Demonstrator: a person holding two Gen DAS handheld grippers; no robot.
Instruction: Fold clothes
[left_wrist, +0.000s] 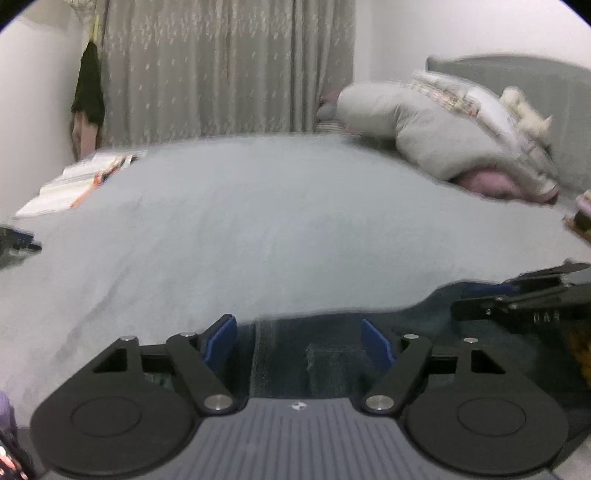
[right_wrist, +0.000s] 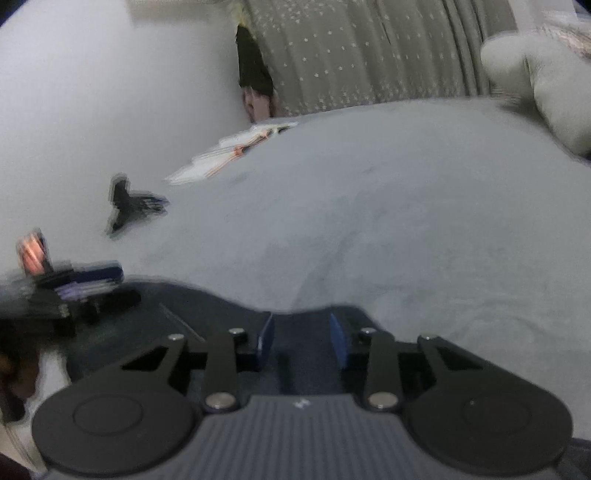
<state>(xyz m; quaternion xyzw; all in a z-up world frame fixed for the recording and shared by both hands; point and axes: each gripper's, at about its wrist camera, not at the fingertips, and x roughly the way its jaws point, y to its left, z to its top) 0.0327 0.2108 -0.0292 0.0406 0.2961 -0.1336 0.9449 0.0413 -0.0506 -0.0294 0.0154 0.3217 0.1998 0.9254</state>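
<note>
Both grippers, left (left_wrist: 299, 339) and right (right_wrist: 302, 341), hang with blue pads apart over a dark, soft garment (left_wrist: 424, 332) on the fuzzy grey bedspread (left_wrist: 258, 221) ahead.

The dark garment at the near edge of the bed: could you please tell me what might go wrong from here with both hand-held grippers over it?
1. The left hand-held gripper has its jaws apart over the dark garment; closing here might pinch only the top layer.
2. The right hand-held gripper also looks open, so the fabric may slip out when lifted.
3. Both views are blurred; a quick move could bump the two tools, which sit close together.
</note>
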